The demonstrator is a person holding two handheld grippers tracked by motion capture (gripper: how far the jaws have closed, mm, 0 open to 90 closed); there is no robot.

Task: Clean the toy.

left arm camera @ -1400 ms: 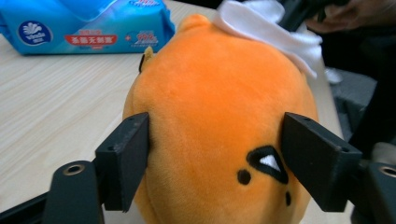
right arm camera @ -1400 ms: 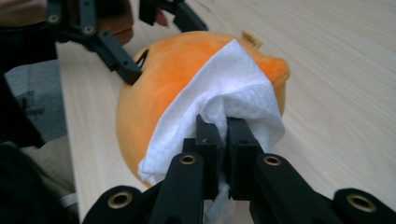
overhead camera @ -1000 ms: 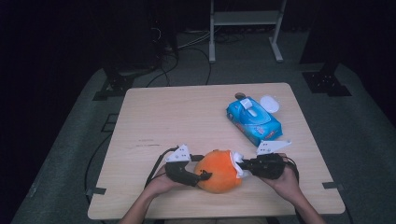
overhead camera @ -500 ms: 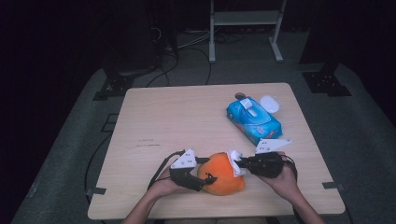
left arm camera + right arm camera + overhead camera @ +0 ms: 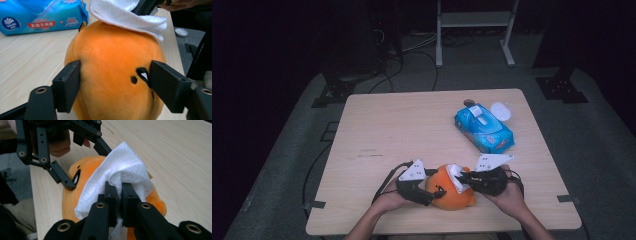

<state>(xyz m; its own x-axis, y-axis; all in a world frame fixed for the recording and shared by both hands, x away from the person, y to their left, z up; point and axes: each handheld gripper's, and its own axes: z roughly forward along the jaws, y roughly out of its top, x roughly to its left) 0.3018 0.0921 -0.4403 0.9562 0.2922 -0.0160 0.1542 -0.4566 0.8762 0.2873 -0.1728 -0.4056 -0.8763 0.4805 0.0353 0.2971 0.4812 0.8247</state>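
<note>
while the left gripper (image 5: 432, 192) clamps both jaws against the sides of the orange plush toy (image 5: 452, 187), that toy sits on the wooden table (image 5: 412, 130) at the near edge, right of centre, between the person's two hands. in the left gripper view the pads press into the plush on either side, one beside its black eye. on top of the toy lies a white wipe (image 5: 117, 173), pinched in the pressed-together jaws of the right gripper (image 5: 464, 177), which comes in from the right. farther off, toward the far right, a blue pack of wipes (image 5: 484, 127) lies flat, with a small white lid (image 5: 500, 111) just beside it.
</note>
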